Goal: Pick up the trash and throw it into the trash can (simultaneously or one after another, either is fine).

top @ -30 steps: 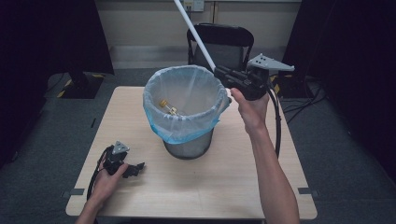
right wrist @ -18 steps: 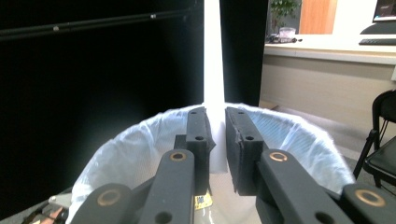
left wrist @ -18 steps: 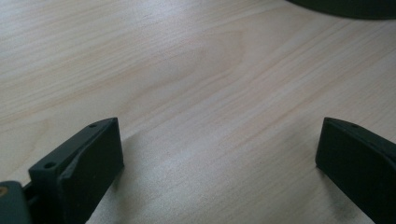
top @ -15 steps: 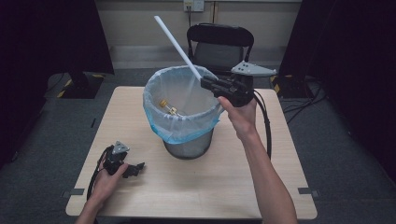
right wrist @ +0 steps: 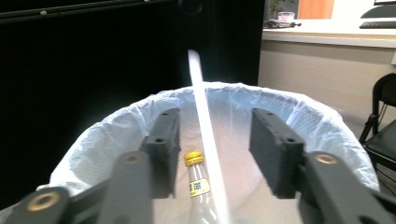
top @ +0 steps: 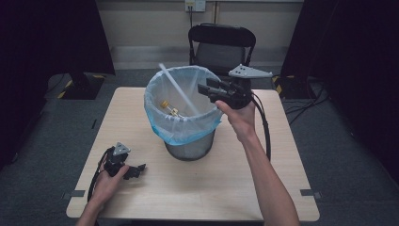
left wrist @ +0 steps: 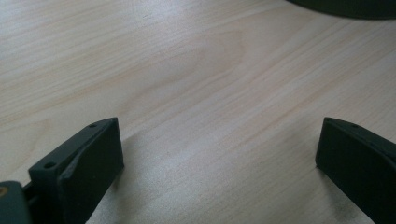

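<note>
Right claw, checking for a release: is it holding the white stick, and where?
Nothing is held: the right claw has just opened; the white stick stands loose between its jaws.

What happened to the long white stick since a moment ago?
The right gripper came in over the bin and its jaws have just been opening, letting go of the white stick, which tipped down into the bin. The left gripper stayed open on the table.

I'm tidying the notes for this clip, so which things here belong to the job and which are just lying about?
Job: white stick, lined bin, right gripper, jaws just opening and apart from the stick.
Lying about: bottle in the bin, left gripper, chair.
</note>
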